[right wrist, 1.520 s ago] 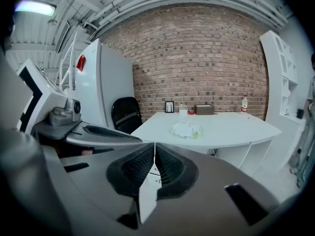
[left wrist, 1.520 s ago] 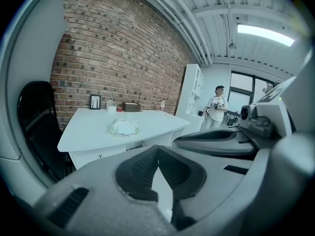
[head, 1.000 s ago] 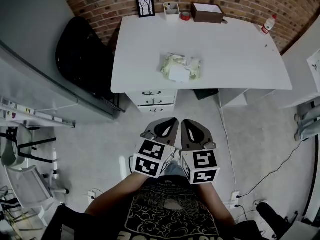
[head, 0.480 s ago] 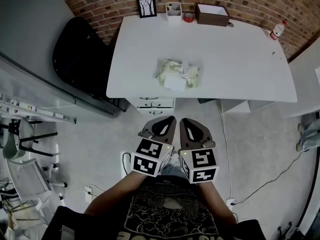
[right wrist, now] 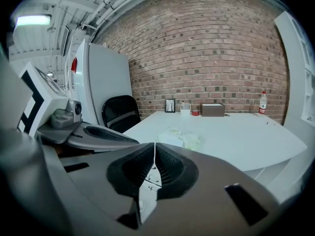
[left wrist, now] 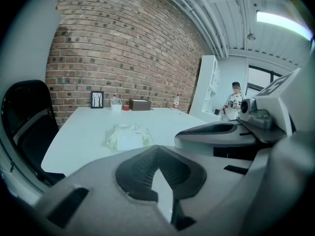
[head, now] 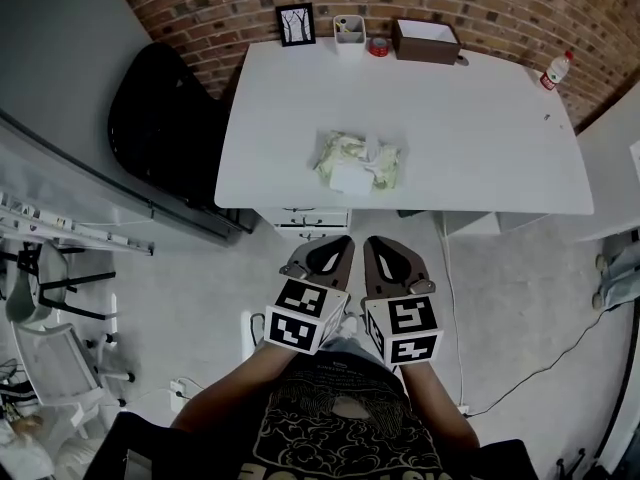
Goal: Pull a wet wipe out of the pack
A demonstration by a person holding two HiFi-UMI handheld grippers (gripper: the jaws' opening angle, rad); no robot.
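Note:
The wet wipe pack (head: 358, 163) lies crumpled, pale green with a white flap, near the front edge of the white table (head: 480, 128). It also shows in the left gripper view (left wrist: 129, 136) and the right gripper view (right wrist: 182, 137). My left gripper (head: 338, 245) and right gripper (head: 378, 245) hang side by side over the floor, short of the table and well away from the pack. The left gripper (left wrist: 158, 151) is shut on nothing. The right gripper (right wrist: 154, 144) is also shut and holds nothing.
A picture frame (head: 297, 24), a cup (head: 349, 28), a red tape roll (head: 378, 46), a brown box (head: 425, 40) and a bottle (head: 556, 68) line the table's back edge by the brick wall. A black chair (head: 160, 118) stands left. Drawers (head: 305, 220) sit under the table. A person (left wrist: 232, 104) stands far right.
The table and pack have drifted lower in the head view, a little closer to both grippers. The grippers stay shut, side by side in front of the body.

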